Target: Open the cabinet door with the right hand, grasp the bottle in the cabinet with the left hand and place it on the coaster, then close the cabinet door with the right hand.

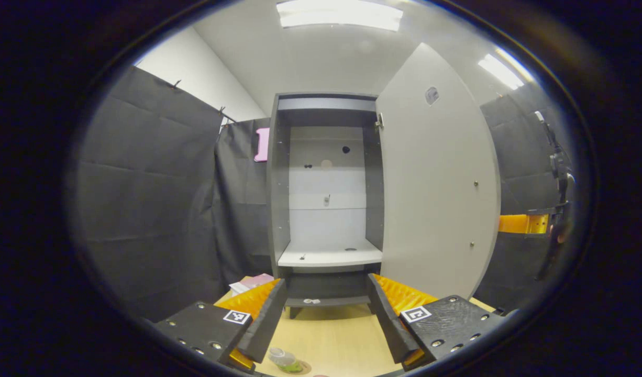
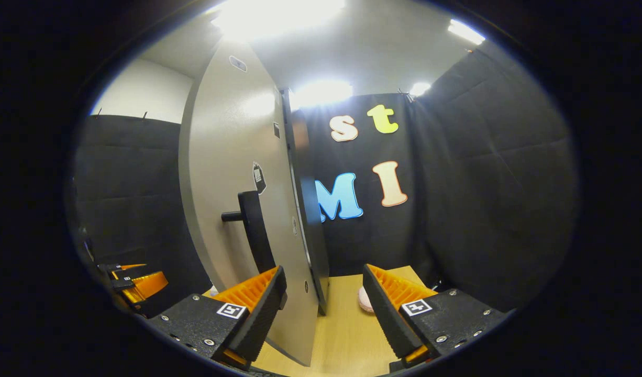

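with the bottle (image 1: 284,359) set down on the table (image 1: 331,340) below our left gripper (image 1: 326,319), jaws apart, the cabinet door (image 2: 232,199) stands open, so our right gripper (image 2: 323,314), also apart, next needs its handle (image 2: 255,230) to close it.

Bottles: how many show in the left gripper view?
1. The bottle stands on the table, below the left gripper, in front of the open cabinet. Others may be hidden.
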`<state>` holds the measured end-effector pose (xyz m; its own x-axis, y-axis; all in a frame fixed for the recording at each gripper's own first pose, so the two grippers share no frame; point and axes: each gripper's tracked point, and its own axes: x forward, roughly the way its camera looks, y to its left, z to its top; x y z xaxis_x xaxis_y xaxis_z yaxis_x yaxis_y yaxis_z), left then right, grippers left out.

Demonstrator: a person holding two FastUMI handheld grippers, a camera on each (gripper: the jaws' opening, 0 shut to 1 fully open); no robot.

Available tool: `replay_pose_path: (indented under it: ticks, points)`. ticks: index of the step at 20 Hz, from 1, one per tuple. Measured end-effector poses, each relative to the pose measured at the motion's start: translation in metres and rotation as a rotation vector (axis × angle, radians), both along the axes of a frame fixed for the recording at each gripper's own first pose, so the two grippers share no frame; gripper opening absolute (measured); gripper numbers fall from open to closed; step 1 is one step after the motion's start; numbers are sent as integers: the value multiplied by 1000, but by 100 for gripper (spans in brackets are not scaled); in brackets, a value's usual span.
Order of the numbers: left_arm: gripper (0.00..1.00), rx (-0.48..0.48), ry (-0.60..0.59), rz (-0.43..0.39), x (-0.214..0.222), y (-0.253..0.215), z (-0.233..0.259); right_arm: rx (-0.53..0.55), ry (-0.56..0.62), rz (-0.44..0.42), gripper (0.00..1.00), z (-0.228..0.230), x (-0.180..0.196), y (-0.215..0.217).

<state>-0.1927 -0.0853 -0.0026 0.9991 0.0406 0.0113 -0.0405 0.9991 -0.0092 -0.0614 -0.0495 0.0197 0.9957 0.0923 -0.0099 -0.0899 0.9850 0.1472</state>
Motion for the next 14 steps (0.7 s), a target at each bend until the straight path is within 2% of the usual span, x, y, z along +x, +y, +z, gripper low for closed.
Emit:
replay_pose_path:
  ticks: [3, 12, 13, 14]
  points:
    - [88, -13, -1, 0, 9, 9, -2, -38, -11, 17, 92, 1, -1, 14]
    - [88, 2, 3, 46, 29, 58, -5, -56, 6, 117, 91, 8, 9, 82]
    - [88, 1, 2, 48, 33, 65, -4, -66, 2, 133, 87, 9, 13, 93]
    - [91, 2, 5, 53, 38, 73, -6, -75, -2, 144, 92, 11, 16, 102]
